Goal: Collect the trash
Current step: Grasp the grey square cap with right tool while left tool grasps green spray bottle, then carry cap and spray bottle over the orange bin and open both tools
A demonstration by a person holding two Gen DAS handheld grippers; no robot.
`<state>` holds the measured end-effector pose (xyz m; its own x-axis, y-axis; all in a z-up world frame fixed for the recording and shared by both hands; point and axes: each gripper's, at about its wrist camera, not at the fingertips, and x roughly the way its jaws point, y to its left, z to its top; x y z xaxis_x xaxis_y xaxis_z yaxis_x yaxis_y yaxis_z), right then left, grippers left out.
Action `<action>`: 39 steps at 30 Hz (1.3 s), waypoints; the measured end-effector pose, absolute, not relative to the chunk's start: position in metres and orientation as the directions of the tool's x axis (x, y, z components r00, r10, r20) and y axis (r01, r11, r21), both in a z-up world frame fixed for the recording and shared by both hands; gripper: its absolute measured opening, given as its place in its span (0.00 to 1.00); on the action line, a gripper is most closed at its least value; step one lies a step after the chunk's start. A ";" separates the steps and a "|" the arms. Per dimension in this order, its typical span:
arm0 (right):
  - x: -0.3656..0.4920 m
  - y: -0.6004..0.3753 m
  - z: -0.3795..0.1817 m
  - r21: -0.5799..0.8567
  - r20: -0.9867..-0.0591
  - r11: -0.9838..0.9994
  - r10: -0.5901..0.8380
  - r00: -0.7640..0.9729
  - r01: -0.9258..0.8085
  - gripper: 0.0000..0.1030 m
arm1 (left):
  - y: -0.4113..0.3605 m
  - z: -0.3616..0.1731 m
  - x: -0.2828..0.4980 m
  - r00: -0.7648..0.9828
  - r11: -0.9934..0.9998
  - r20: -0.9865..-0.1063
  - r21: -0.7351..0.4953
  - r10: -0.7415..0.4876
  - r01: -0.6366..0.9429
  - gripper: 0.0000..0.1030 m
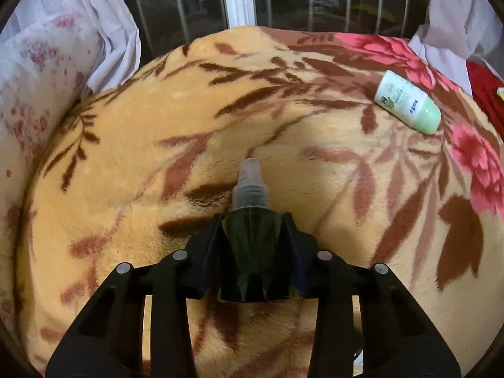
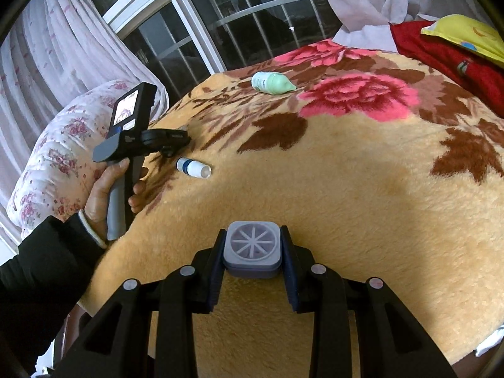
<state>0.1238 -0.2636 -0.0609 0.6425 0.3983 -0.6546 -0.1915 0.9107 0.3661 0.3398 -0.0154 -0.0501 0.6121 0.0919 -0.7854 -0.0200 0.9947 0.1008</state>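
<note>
Both grippers loaded, bed half cleared

My left gripper clamps a dark spray bottle; my right gripper pinches a grey square cap. Next, bin these, then the white vial and far-edge green bottle on the blanket.

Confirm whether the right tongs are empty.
No, the right tongs are shut on a square grey container, whose ribbed end faces the camera above the floral blanket.
</note>
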 end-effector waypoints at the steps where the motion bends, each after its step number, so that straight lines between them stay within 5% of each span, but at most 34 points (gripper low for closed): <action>1: 0.123 -0.263 -0.061 0.367 -0.655 0.911 0.397 0.643 -0.189 0.31 | -0.015 -0.049 0.337 0.616 0.995 -0.783 0.100 0.094 -0.024 0.36; 26: 0.019 -0.218 -0.008 0.321 -0.613 0.892 0.452 0.648 -0.319 0.31 | -0.014 0.035 0.085 0.728 0.998 -0.685 0.054 0.013 0.033 0.36; 39: -0.067 -0.215 -0.051 0.286 -0.728 0.876 0.462 0.506 -0.389 0.31 | -0.030 -0.030 -0.051 0.647 0.988 -0.758 0.023 -0.081 0.151 0.36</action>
